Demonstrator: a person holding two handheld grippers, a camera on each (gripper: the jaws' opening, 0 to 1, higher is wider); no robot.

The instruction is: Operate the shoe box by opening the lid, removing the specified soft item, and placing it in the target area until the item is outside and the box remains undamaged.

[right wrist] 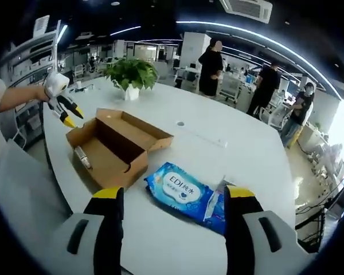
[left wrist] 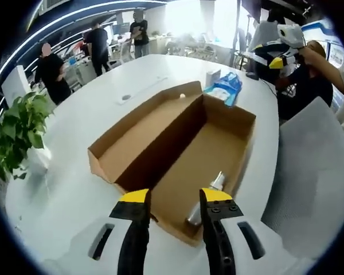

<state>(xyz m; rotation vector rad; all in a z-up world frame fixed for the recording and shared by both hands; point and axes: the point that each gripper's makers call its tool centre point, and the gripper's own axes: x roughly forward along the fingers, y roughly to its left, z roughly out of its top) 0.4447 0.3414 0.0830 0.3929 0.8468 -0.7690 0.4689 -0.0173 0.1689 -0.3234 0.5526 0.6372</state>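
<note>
White table [right wrist: 229, 146], open-plan office, potted plant [right wrist: 131, 74].

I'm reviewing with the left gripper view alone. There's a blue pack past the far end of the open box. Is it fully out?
Observer: Yes. The right gripper view shows the whole blue wipes pack lying flat on the table, apart from the shoe box.
Operator: Is the other gripper gripping it?
Observer: No. The right hand-held gripper is open, its jaws wide apart with the pack seen between them.
Operator: Where does mine sit?
Observer: The left hand-held gripper hovers at the box end farthest from the pack.
</note>
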